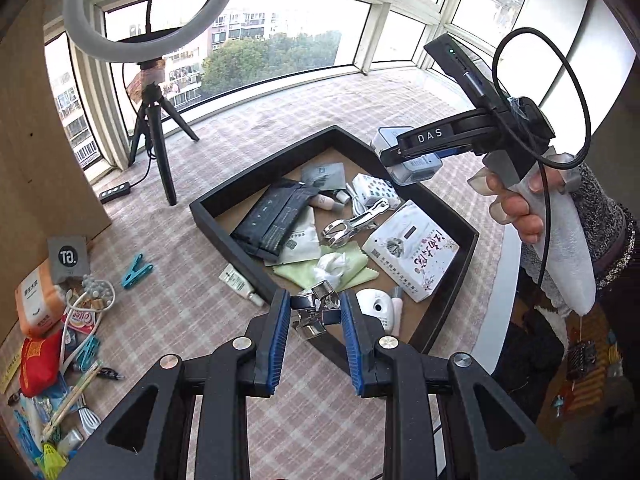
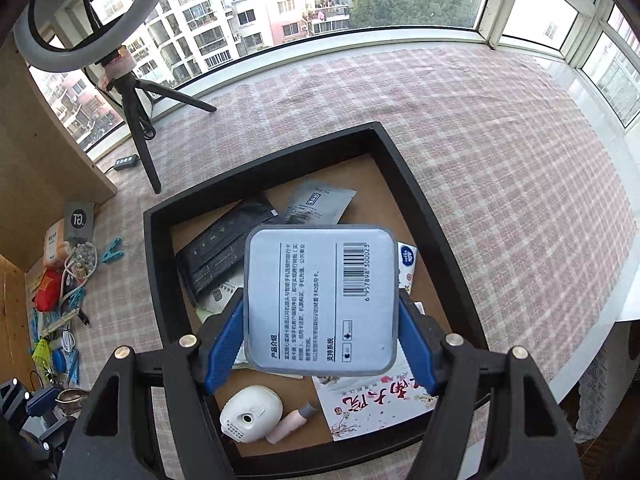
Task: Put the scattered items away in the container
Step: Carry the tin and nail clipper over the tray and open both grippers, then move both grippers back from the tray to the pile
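L gripper (image 1: 316, 316): blue ribbed pads clamped on shiny metal clip (image 1: 314, 312), over tray's near corner.
R gripper (image 2: 320, 336): holds flat grey box (image 2: 322, 300) w/ barcode, above tray middle.
Tray (image 2: 420, 208): black rim, brown floor; 1 white gadget (image 2: 250, 412), 1 black pouch (image 2: 218, 258).
Left table edge: clutter pile (image 1: 52, 320), 1 teal peg (image 1: 136, 266).
Far edge: ring-light tripod (image 1: 154, 128).

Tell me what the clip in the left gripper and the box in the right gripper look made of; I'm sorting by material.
Clip: seemingly polished metal, with bright mirror-like glints. Box: probably plastic or coated card, smooth grey-blue with rounded corners and a printed barcode.
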Demonstrator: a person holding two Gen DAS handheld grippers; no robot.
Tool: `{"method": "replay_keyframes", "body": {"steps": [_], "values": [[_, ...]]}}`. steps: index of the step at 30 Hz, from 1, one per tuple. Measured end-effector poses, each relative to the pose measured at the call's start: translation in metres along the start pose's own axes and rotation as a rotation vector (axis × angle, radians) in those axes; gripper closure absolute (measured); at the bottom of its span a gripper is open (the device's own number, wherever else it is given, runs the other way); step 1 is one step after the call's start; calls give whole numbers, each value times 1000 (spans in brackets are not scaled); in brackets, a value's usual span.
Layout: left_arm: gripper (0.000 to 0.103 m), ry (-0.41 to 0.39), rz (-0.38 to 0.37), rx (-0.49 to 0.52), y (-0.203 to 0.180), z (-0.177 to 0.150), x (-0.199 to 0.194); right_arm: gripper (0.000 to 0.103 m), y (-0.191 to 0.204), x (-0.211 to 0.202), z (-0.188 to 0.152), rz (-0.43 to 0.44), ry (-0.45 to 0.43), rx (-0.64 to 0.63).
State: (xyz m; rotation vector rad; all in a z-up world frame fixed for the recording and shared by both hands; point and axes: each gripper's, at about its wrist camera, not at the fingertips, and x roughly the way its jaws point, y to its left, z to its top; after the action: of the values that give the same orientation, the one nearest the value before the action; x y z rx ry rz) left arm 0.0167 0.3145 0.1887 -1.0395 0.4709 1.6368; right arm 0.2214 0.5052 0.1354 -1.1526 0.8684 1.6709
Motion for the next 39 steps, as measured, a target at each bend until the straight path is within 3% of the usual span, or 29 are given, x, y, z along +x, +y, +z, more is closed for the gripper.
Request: {"method": "replay_keyframes", "body": {"steps": [2, 4, 5, 12, 21, 28, 33, 39], "values": [[78, -11, -8, -11, -12, 18, 9, 34, -13, 1, 0, -11, 6, 17], [61, 4, -8, -11, -19, 32, 21, 34, -24, 5, 2, -7, 25, 31], [46, 12, -2, -20, -20, 36, 26, 34, -30, 5, 2, -18, 24, 51], [45, 10, 42, -54, -8, 35, 29, 34, -42, -5, 2, -19, -8, 73], [45, 34, 96, -133, 24, 8, 24, 34, -17, 1, -4, 13, -1, 34], [45, 60, 168, -214, 70, -43, 8, 34, 31, 6, -20, 79, -15, -97], [45, 75, 254, -303, 120, -97, -12, 34, 83, 20, -46, 161, -10, -290], [45, 129, 367, -410, 177, -174, -37, 34, 147, 40, -78, 170, -8, -515]]}}
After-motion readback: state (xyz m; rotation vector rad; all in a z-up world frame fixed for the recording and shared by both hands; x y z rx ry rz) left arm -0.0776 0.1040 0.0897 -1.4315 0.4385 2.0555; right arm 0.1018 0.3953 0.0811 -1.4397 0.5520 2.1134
